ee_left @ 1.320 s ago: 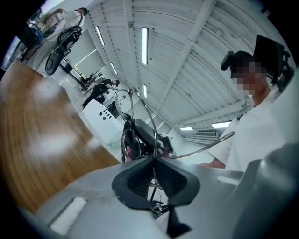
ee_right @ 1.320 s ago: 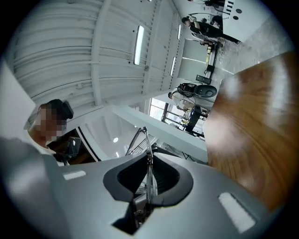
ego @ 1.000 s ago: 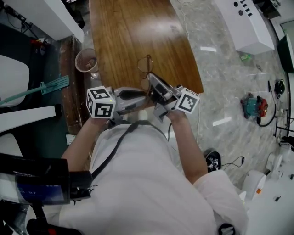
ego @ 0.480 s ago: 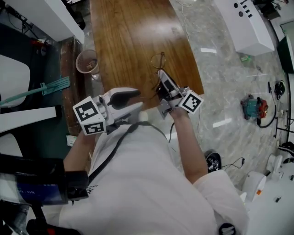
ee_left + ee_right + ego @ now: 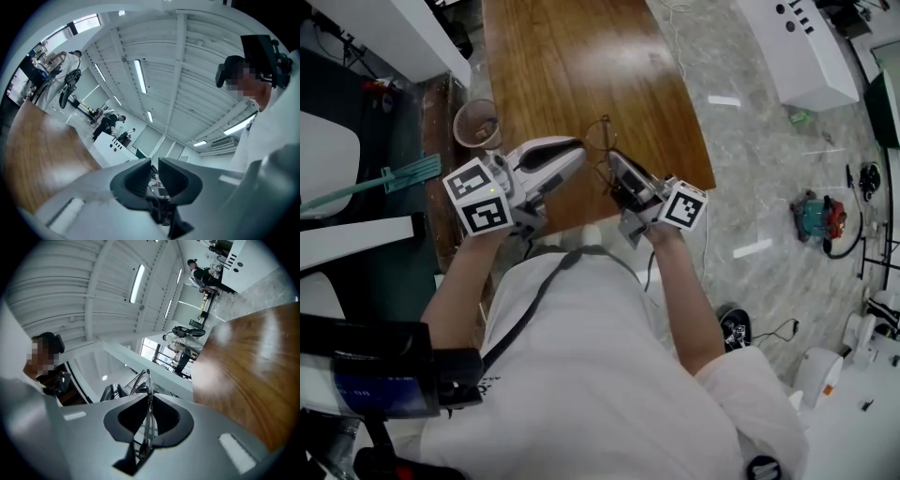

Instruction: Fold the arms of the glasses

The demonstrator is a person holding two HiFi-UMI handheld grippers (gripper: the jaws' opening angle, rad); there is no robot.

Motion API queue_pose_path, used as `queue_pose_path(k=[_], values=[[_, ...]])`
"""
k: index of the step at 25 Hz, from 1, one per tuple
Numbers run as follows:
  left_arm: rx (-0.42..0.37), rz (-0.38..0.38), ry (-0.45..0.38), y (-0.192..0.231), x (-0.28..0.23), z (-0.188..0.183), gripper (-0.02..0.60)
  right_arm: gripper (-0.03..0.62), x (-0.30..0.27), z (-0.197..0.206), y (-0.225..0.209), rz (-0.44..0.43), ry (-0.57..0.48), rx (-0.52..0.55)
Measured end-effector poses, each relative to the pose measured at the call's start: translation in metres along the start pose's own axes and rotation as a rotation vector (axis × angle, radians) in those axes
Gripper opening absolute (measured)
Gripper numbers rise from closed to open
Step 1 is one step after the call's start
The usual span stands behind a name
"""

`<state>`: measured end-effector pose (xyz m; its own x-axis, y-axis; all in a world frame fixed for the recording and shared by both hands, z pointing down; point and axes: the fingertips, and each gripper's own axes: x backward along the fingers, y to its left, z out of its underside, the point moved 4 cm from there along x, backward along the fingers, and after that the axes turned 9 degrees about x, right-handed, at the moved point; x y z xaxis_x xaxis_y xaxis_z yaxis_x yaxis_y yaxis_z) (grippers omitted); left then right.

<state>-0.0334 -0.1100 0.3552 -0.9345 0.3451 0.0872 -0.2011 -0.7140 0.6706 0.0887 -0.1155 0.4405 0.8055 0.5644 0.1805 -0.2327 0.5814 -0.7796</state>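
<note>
Above the near edge of the wooden table (image 5: 581, 66), between the two grippers: glasses (image 5: 598, 133), thin wire frame; right gripper (image 5: 617, 169) clamped on the frame, which stands edge-on between its pads, long axis running along the jaws toward the far side; left gripper (image 5: 578, 149) just left of the glasses, tips aimed right at them, jaws closing to a narrow gap with nothing between; left gripper judged the free one, nearest the exposed rim; arms too fine to tell folded from open
</note>
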Motion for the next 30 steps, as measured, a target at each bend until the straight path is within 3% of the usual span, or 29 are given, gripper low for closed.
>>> queue_pose_path(k=[3, 8, 13, 16, 19, 22, 30], values=[[-0.027, -0.102, 0.012, 0.024, -0.004, -0.003, 0.074, 0.038, -0.006, 0.013, 0.007, -0.025, 0.063, 0.025], [-0.167, -0.316, 0.034, 0.038, 0.0, 0.005, 0.092, 0.038, -0.009, 0.03, 0.011, -0.021, 0.105, 0.02], [-0.163, -0.371, 0.001, 0.032, 0.01, 0.009, 0.198, 0.038, 0.001, 0.022, -0.004, 0.041, 0.03, -0.024], [-0.152, -0.336, 0.022, 0.021, 0.015, 0.021, 0.171, 0.038, 0.005, 0.014, -0.01, 0.076, -0.01, -0.012], [-0.112, -0.204, 0.052, 0.002, 0.005, 0.035, 0.018, 0.038, 0.002, 0.011, -0.01, 0.108, -0.007, 0.037], [-0.034, -0.122, 0.061, -0.004, -0.008, 0.044, 0.014, 0.038, -0.003, 0.011, -0.003, 0.117, 0.018, 0.112], [0.051, -0.101, 0.058, 0.003, -0.009, 0.05, 0.005, 0.036, -0.015, 0.014, 0.017, 0.032, 0.031, 0.158]])
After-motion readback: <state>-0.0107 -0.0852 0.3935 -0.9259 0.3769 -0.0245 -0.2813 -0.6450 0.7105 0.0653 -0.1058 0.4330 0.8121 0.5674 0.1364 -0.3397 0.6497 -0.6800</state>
